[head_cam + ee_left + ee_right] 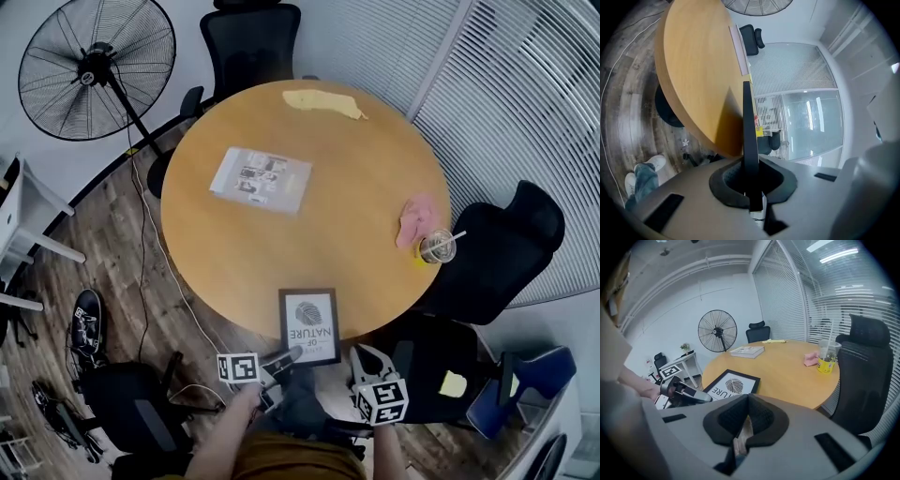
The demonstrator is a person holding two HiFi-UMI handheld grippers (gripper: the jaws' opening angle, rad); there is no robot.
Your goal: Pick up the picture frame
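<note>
- The head view looks steeply down from above the near edge of the round bench [375,187] and takes in its whole top.
- The left gripper view is rolled sideways and sits tight against the picture frame [747,131], sighting along its edge toward the fan [757,4].
- The right gripper view looks low across the bench from its near side.
- All three views share the picture frame, the bench and the fan.
</note>
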